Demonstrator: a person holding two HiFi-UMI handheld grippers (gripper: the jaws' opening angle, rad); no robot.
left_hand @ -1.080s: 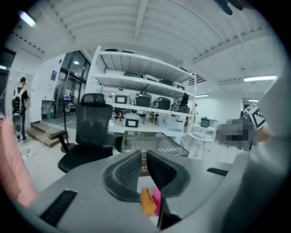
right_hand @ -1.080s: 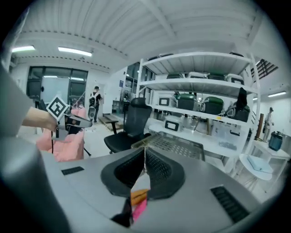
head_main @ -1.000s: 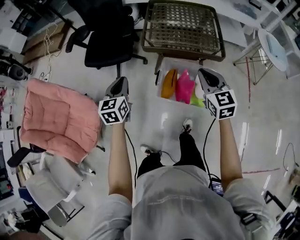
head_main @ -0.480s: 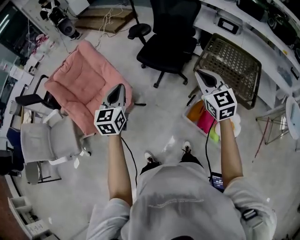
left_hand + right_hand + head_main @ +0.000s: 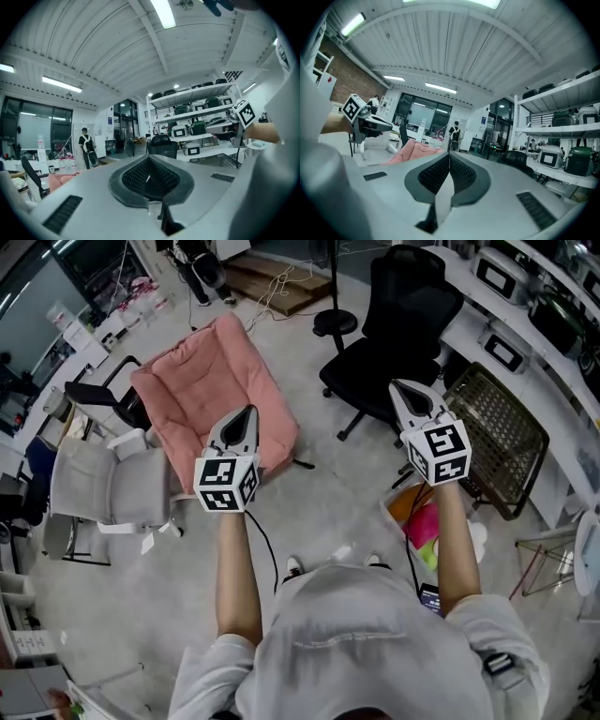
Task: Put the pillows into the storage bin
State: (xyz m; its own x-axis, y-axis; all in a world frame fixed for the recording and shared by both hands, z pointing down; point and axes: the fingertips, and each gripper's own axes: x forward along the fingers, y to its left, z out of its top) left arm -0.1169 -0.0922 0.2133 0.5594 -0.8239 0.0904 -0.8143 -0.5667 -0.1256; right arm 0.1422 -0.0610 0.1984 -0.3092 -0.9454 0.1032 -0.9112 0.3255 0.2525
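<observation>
As both forearms [image 5: 234,568] reach forward, left gripper [image 5: 248,412] and right gripper [image 5: 396,385] seem level.

1. We found a pale, glossy floor [image 5: 319,512] bearing everything.
2. At the right, a clear storage bin [image 5: 392,509] stood on it, with coloured pillows [image 5: 424,526] inside.
3. A brown mesh stand [image 5: 511,442] stood just beside the bin.
4. A black office chair [image 5: 403,315] stood farther off, and a grey chair [image 5: 103,488] at the left.
5. Between them, a pink pillow [image 5: 211,395] lay draped over a dark-legged seat frame [image 5: 298,463].
6. A wooden board [image 5: 272,277] lay flat at the far edge.
</observation>
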